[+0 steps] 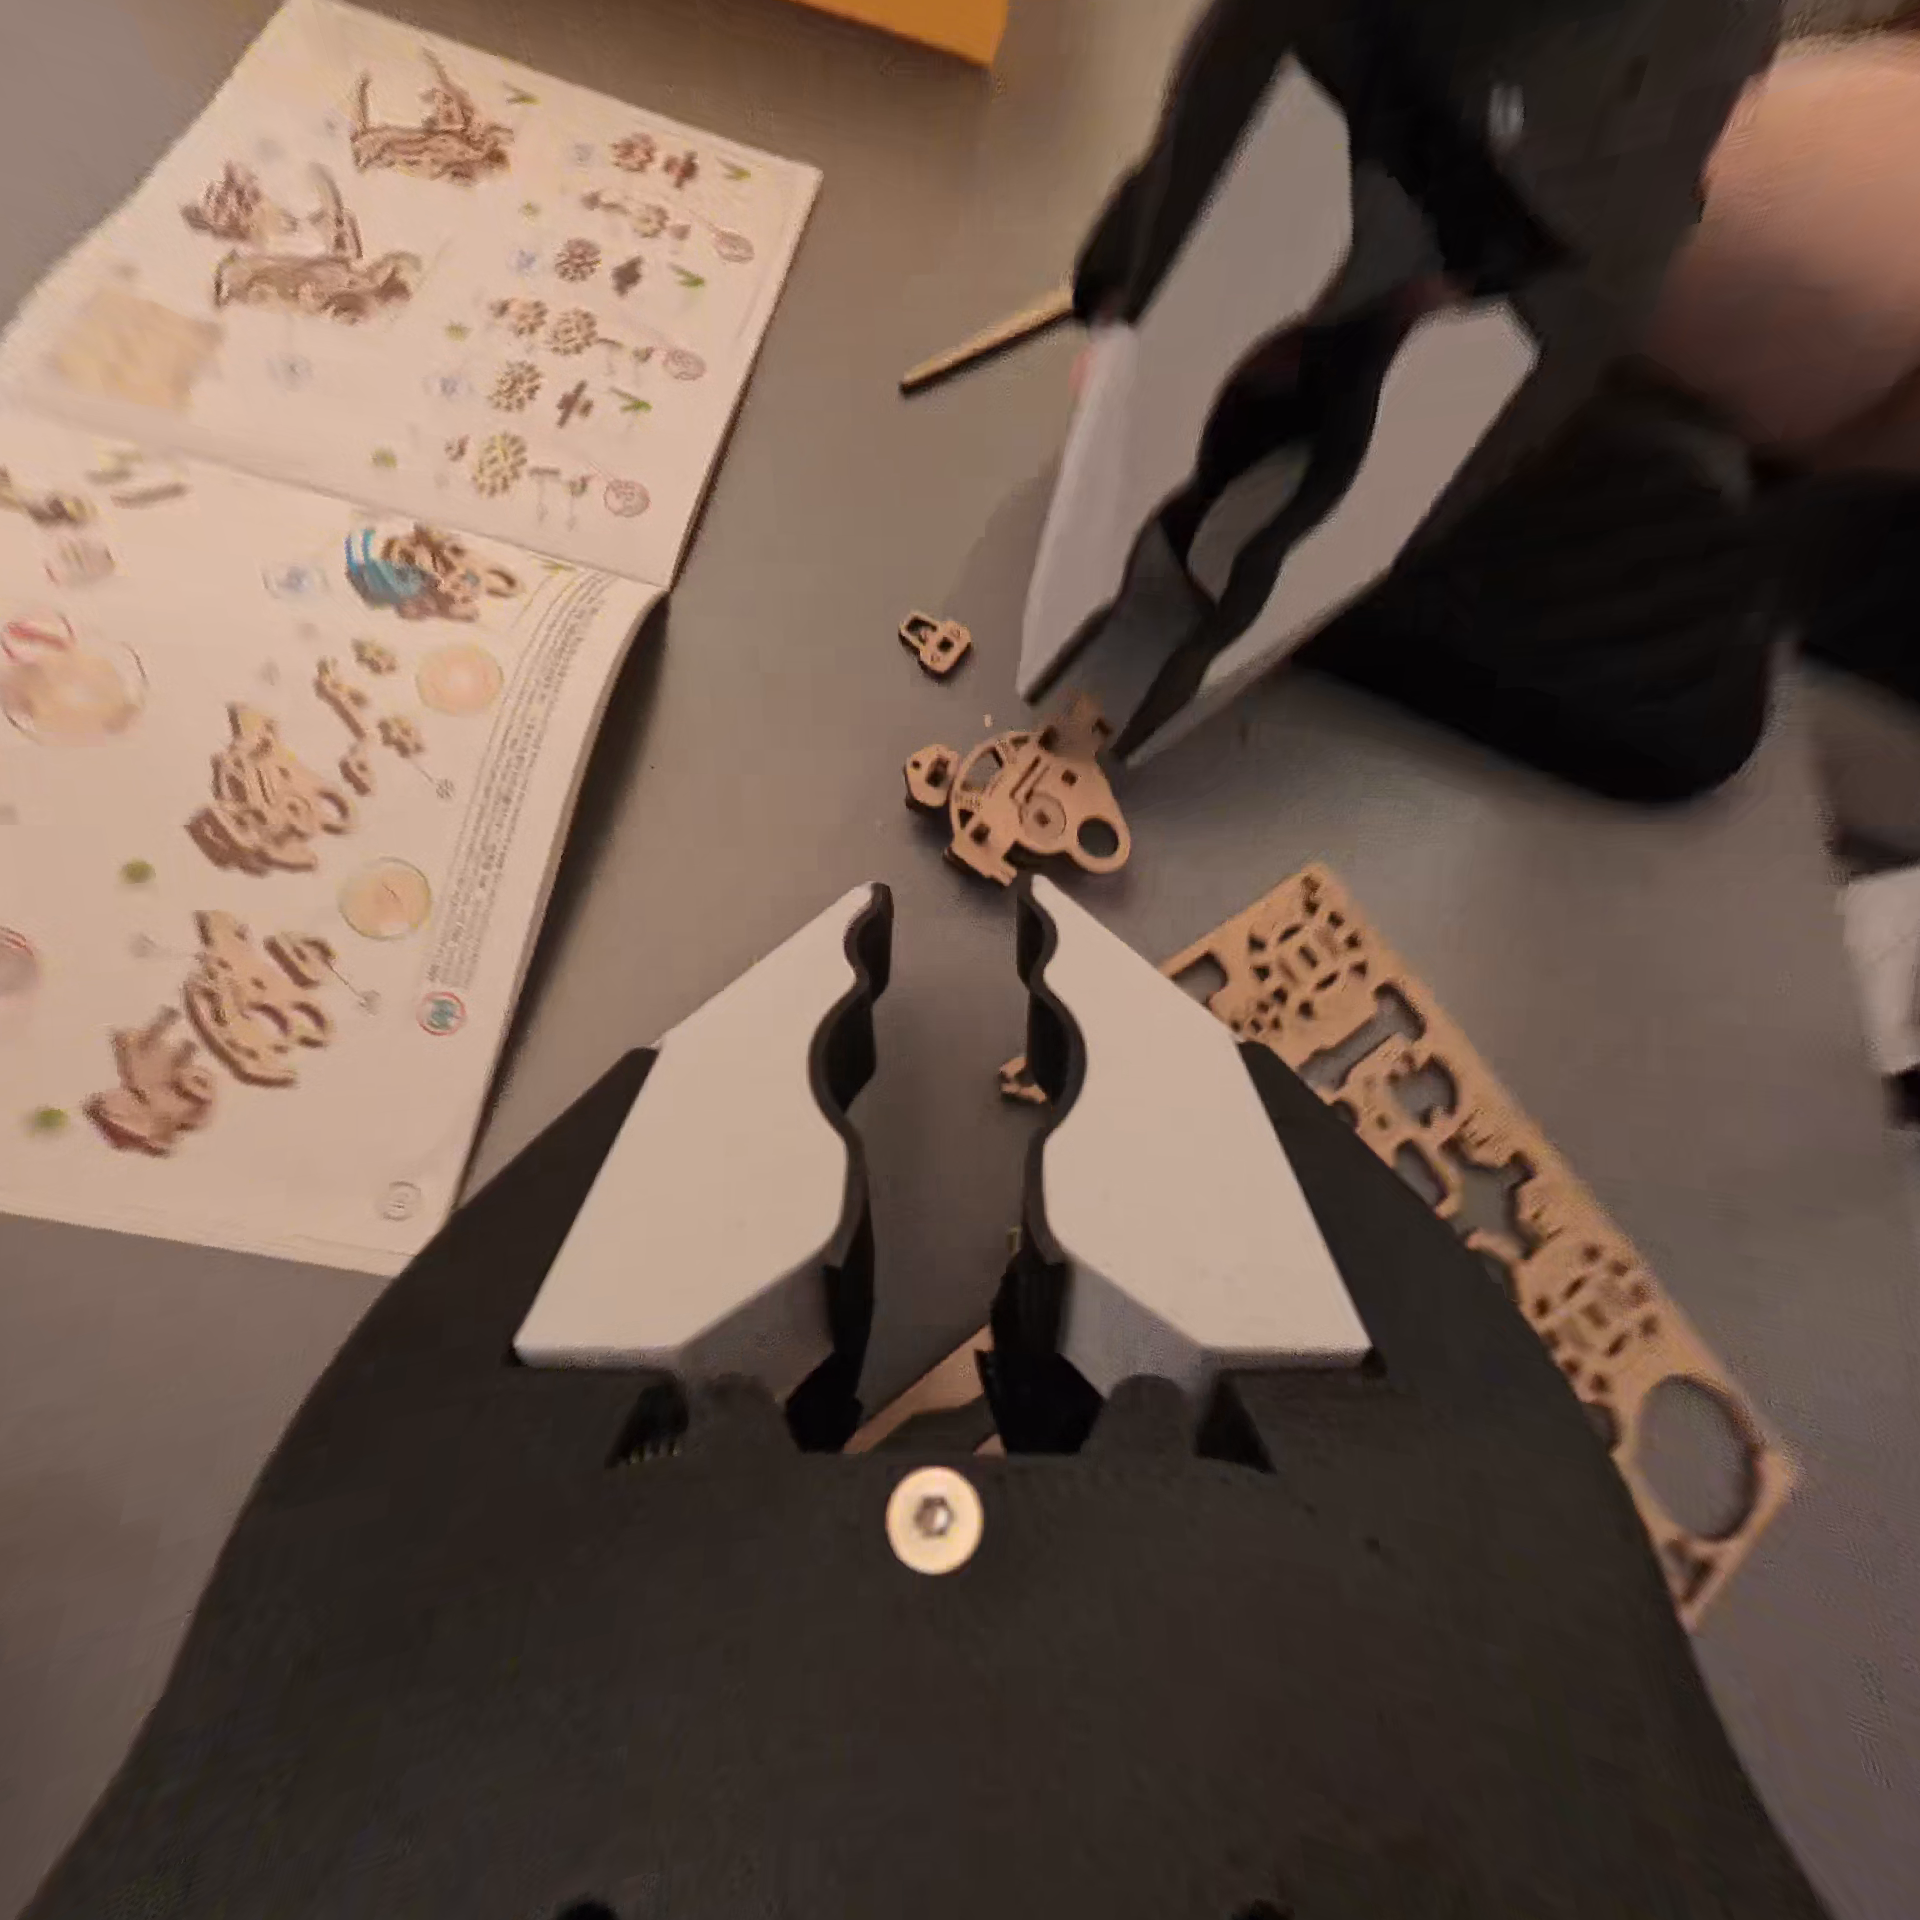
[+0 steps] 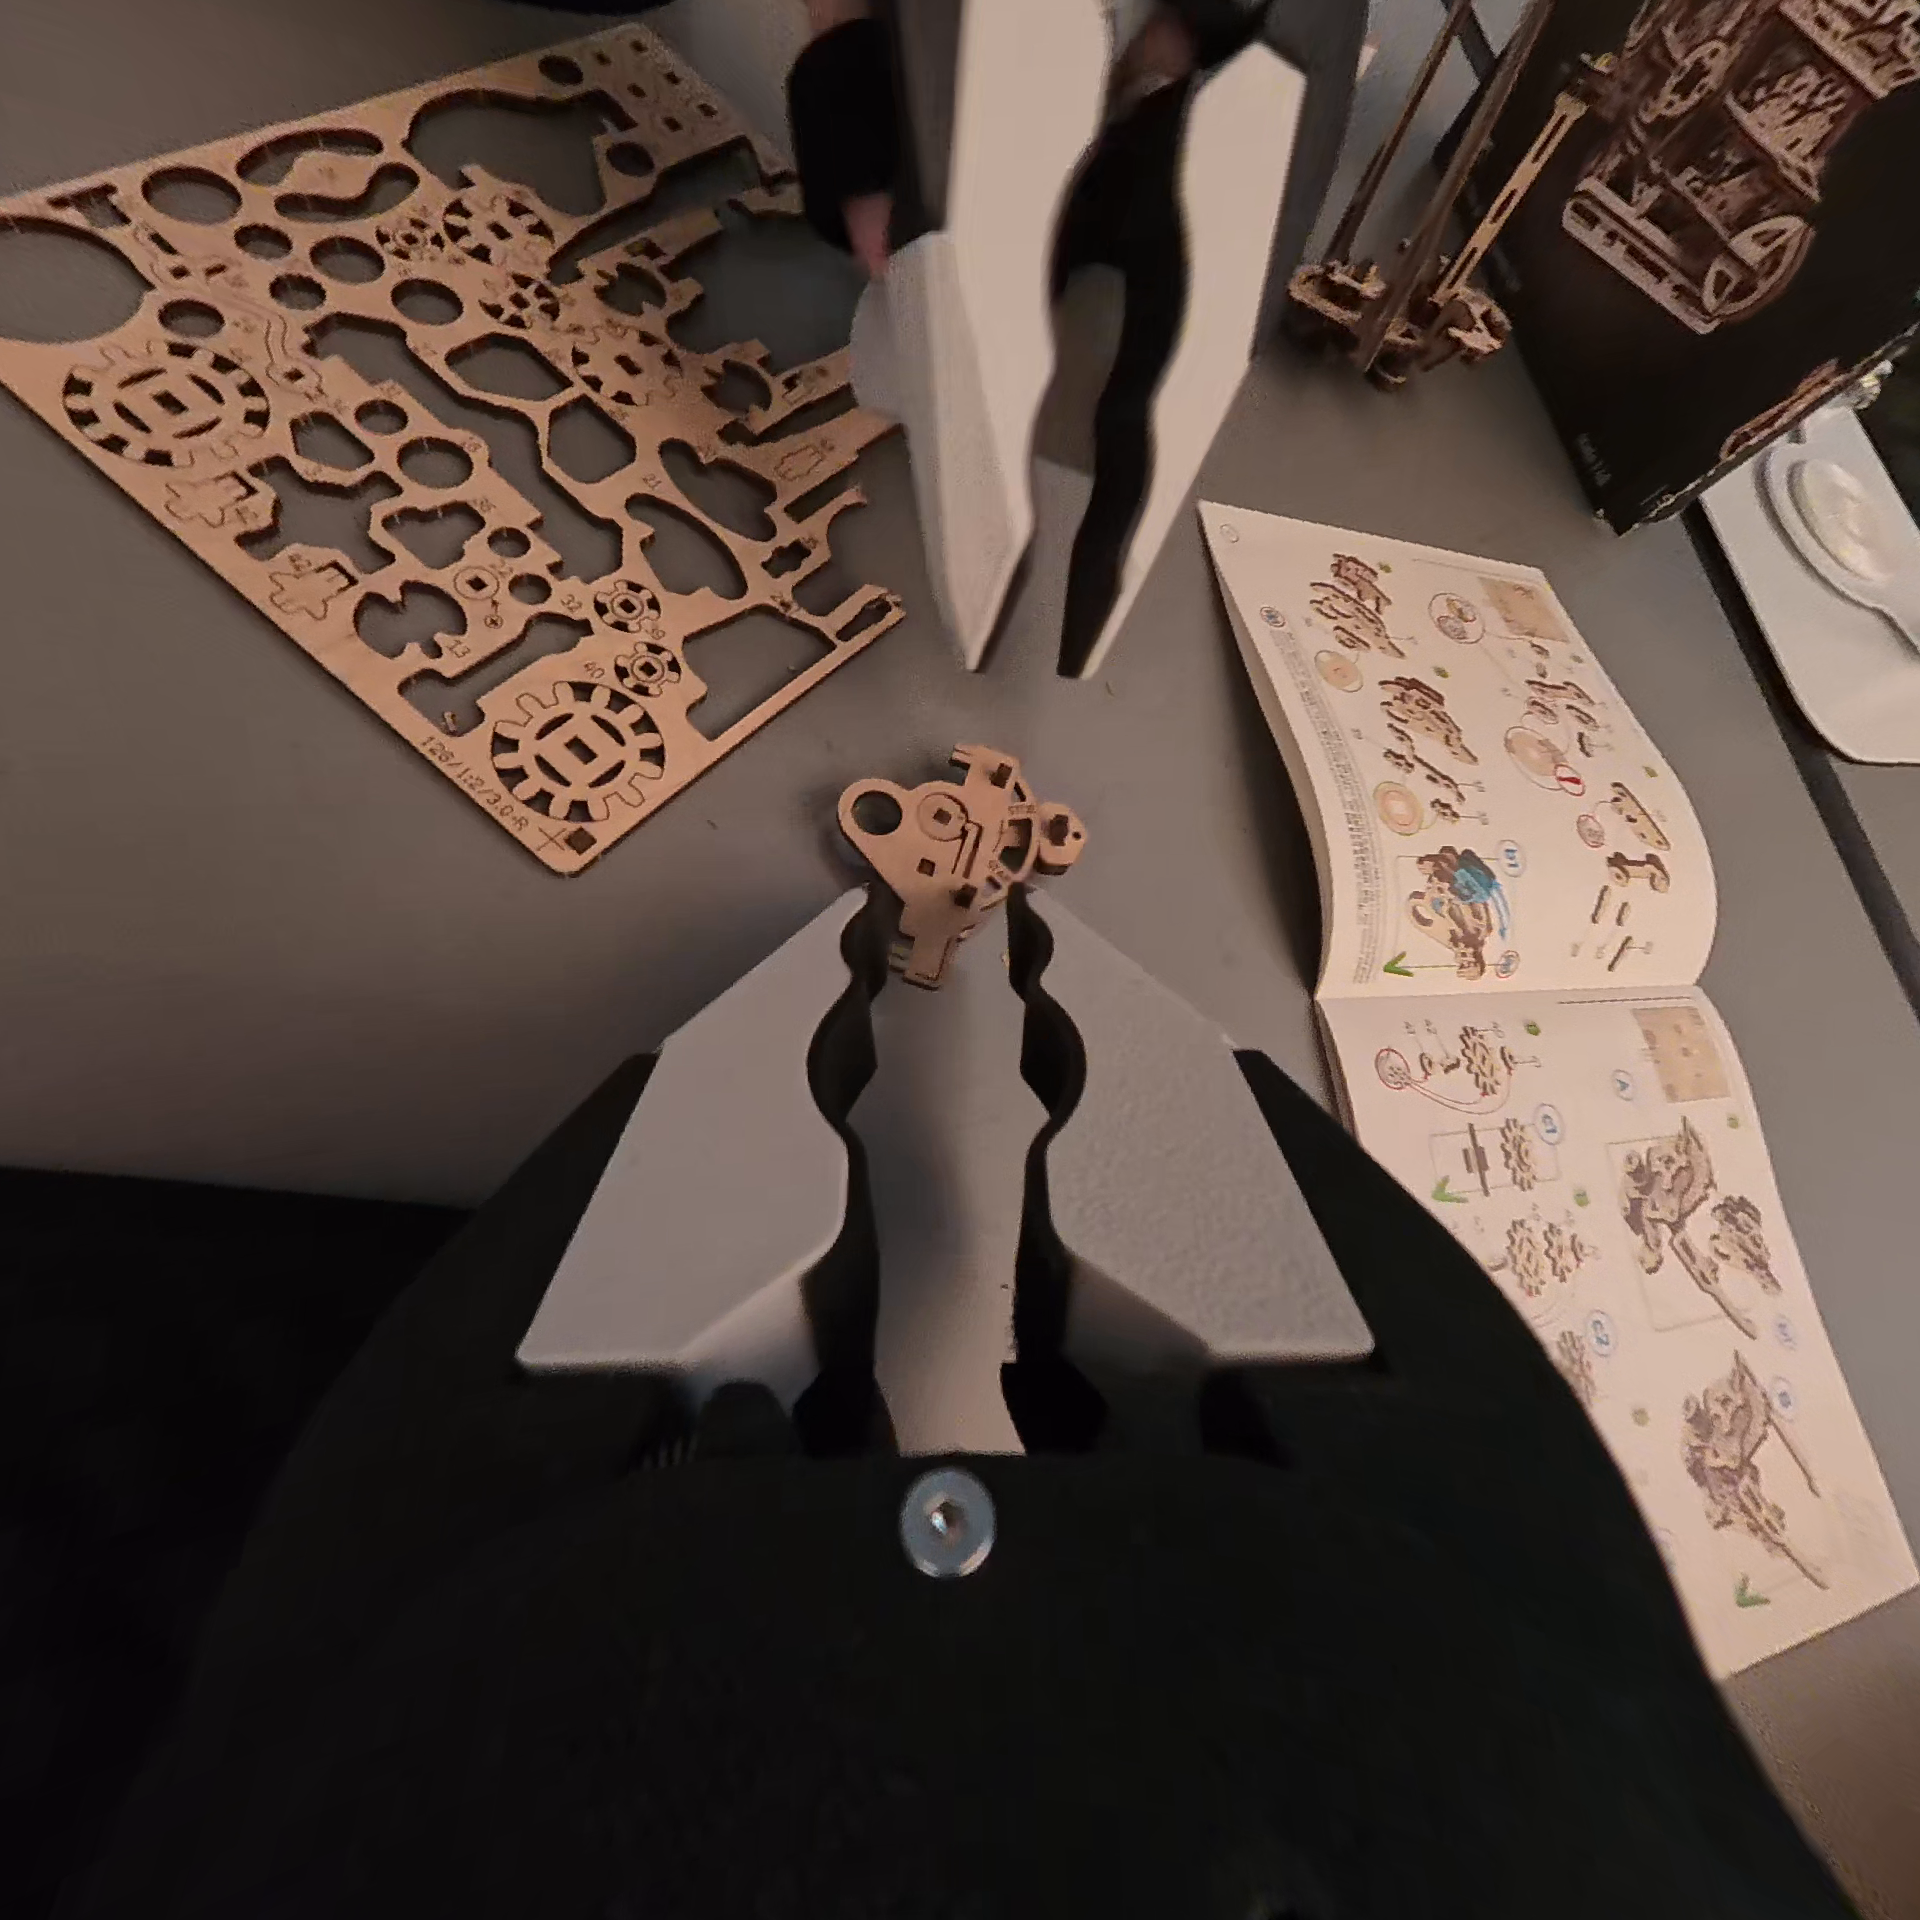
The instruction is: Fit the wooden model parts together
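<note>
The right tool [image 2: 940, 914] grips the stem of the wooden assembly [image 2: 951, 847] just above the grey counter [image 2: 312, 987]. The left tool [image 1: 954, 914] hovers near it, narrowly parted and empty. A punched sheet [image 2: 416, 416] and booklet [image 2: 1507, 935] flank them.

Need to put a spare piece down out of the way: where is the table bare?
Bare table lies left of the right gripper, below the cut-out wooden sheet in its view. A narrower strip runs between the booklet and the small loose part. The middle is crowded: the wooden assembly, with the left gripper opposite.
</note>
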Motion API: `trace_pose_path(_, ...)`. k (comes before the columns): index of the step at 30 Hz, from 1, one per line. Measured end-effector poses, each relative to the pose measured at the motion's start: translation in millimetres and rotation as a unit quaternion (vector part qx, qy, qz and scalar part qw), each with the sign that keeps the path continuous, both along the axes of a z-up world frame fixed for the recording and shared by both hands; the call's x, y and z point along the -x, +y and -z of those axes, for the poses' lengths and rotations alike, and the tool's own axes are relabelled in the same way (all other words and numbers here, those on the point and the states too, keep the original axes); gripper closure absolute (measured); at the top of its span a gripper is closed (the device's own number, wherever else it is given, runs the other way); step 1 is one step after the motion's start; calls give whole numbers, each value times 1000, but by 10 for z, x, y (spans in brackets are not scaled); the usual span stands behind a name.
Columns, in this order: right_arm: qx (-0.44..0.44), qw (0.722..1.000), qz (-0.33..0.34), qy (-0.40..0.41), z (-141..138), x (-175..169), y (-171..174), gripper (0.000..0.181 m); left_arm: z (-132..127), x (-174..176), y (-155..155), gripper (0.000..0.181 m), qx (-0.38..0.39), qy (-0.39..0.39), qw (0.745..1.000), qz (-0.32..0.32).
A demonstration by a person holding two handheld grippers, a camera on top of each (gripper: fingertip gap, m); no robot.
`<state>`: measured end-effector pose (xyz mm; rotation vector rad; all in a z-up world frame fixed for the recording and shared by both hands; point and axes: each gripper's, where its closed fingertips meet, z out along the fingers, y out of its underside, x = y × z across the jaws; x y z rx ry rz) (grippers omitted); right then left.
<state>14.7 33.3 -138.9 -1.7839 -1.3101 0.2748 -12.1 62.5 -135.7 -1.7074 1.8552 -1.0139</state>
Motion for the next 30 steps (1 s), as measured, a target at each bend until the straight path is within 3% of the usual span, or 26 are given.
trace_pose_path(2,10,1000,3,12,-8,17,16,161,50,17,-14,157,-38,7,999,19)
trace_pose_path(7,56,998,35,21,43,-64,75,158,101,-47,-90,162,3,8,1000,24)
trace_pose_path(12,79,996,28,14,103,-75,47,171,115,-74,-201,163,44,13,998,41)
trace_pose_path(17,62,998,24,0,112,-84,46,171,199,-75,-189,177,25,28,999,39)
trace_pose_path(25,4,1000,-2,5,-17,-17,20,172,181,-16,-113,166,36,25,999,23)
trace_pose_path(30,23,999,17,-37,114,-103,35,170,91,23,-2,162,38,17,999,7)
